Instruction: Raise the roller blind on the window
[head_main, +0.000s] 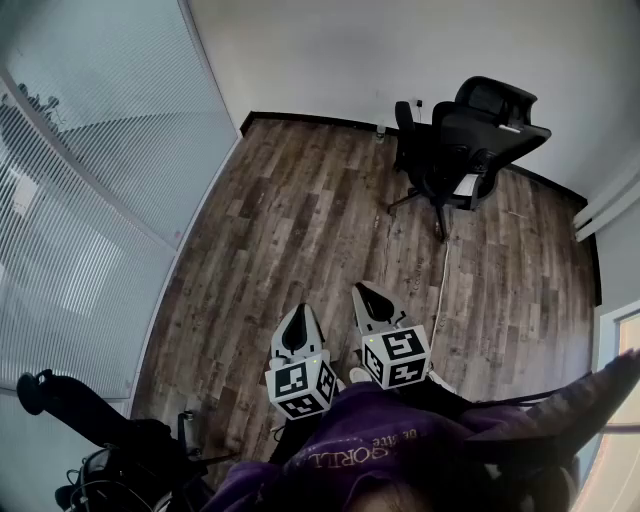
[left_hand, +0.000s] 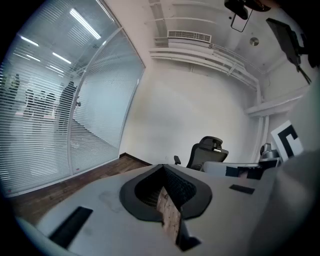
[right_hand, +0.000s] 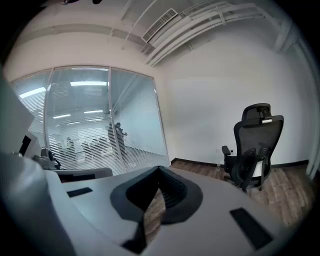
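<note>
Dark wood-plank floor (head_main: 300, 220) meets plain white walls (head_main: 330, 50). A black mesh office chair (head_main: 465, 135) stands near the far wall. At left runs a glass partition (head_main: 90, 200) with fine horizontal slats, possibly blinds, and strip lights (left_hand: 84, 22) glow beyond it.

matt wood-plank floor (head_main: 300, 220), mesh-backed chair (head_main: 480, 130)

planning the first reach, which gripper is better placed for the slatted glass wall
Left, tentatively: the left gripper is on the side of the slatted glass wall; the right gripper is farther. Both shut, empty, neither near.
</note>
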